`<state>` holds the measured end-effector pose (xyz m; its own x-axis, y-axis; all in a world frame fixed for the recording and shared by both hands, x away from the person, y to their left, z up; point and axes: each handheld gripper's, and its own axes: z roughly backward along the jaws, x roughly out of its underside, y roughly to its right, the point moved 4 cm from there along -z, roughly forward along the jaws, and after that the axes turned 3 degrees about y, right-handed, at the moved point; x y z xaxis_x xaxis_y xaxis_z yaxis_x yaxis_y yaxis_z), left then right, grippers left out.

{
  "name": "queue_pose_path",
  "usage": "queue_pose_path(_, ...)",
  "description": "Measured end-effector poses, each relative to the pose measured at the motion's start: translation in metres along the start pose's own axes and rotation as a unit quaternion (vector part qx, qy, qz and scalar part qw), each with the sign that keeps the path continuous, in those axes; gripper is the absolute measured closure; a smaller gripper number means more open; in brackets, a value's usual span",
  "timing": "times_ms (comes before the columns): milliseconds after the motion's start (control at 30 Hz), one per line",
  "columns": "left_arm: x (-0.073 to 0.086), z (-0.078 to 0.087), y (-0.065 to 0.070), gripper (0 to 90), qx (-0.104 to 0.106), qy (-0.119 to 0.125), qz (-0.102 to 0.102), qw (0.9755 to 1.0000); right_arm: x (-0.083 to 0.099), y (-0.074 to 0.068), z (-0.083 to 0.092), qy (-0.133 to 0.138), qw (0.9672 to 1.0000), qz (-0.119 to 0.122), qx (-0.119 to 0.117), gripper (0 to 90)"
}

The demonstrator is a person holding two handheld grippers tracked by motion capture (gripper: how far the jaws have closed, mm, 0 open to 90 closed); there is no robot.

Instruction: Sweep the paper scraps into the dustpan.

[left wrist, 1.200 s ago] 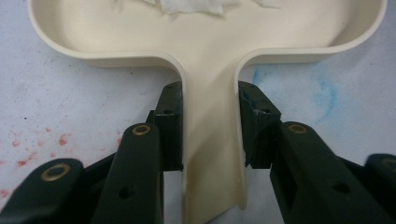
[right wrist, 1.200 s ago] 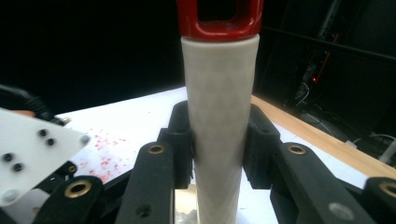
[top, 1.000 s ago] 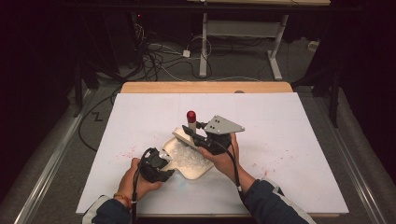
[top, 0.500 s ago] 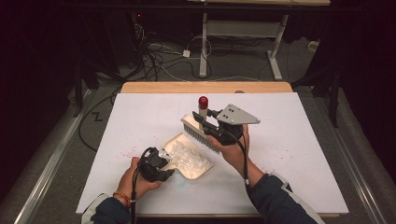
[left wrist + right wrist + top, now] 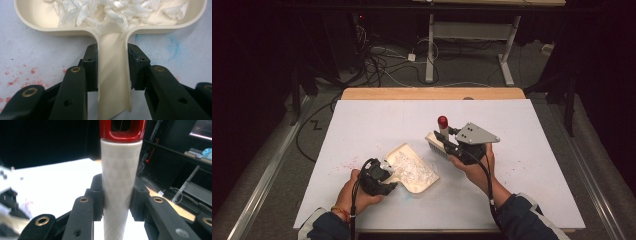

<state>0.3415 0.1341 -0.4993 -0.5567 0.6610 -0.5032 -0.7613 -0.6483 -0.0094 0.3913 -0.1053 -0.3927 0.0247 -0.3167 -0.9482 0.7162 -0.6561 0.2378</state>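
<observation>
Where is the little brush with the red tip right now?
In the high view the brush is right of the table's middle, clamped by its handle in the right claw and lifted beside the dustpan of white scraps.

Dustpan (image 5: pixel 412 167) on white table (image 5: pixel 377 120)

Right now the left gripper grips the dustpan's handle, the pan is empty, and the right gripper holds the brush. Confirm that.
Not quite: the dustpan is not empty. The left gripper view shows white scraps piled in it. The rest stands: the left gripper clamps its handle, and the right gripper holds the brush.
</observation>
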Motion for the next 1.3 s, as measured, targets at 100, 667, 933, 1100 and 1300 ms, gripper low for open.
queue_pose_path(100, 0.000, 0.000, 0.001, 63.6, -0.005, -0.001, -0.001, 1.0000, 0.008, -0.008, 0.006, -0.007, 0.9999, -0.010, -0.004, 69.8)
queue_pose_path(667, 0.005, 0.004, 0.001, 63.6, -0.005, -0.005, 0.001, 1.0000, -0.025, -0.056, 0.015, 0.029, 0.9964, -0.013, -0.078, 69.8)
queue_pose_path(933, 0.007, 0.004, 0.001, 63.6, -0.006, -0.007, -0.003, 1.0000, -0.026, -0.034, 0.028, 0.030, 0.9976, -0.018, -0.059, 69.8)
queue_pose_path(1100, 0.007, 0.005, 0.001, 63.6, -0.007, -0.007, -0.002, 0.9999, -0.013, -0.024, 0.033, 0.014, 0.9991, -0.012, -0.038, 69.8)
queue_pose_path(1300, 0.008, 0.004, 0.001, 63.6, -0.005, -0.006, -0.001, 1.0000, -0.001, -0.016, 0.032, -0.007, 0.9998, -0.004, -0.019, 69.7)
